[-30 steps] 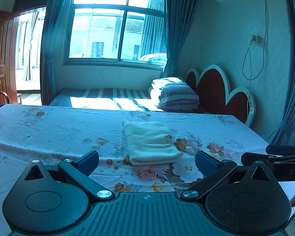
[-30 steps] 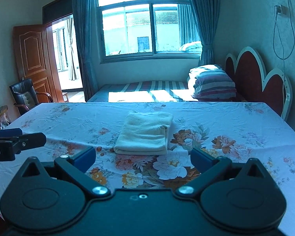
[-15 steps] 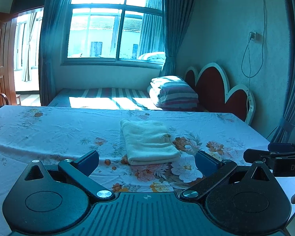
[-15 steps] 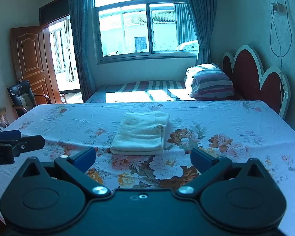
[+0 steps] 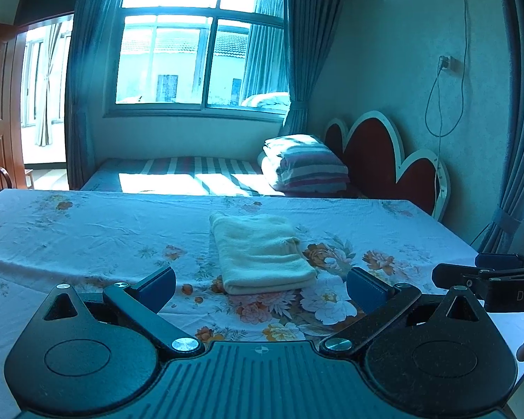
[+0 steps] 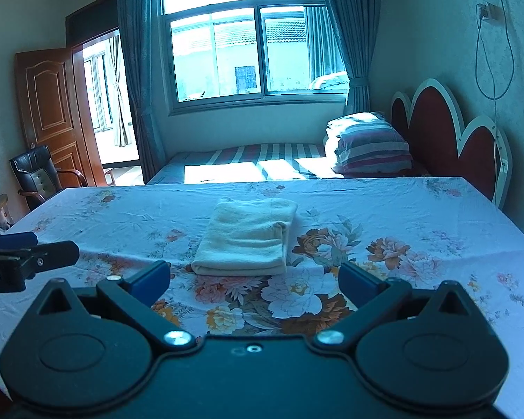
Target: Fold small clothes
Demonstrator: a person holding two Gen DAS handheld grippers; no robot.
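While my left tongs [image 5: 262, 288] and right tongs [image 6: 254, 281] both gape wide with nothing between them, the cloth [image 6: 248, 242] lies folded at the middle of the desk [image 6: 419, 216], nearer its near edge, just beyond both tongs and untouched by either.

The left gripper [image 5: 261, 288] was matte black, with two rounded lobes bearing embossed discs, triangular cut-outs, silver pivot screws, a ribbed centre plate and dark blue fingers [image 5: 157, 285]. The right gripper [image 6: 254, 280] matched it, though its centre plate was smooth with one small screw. White lettering marked each gripper's side.
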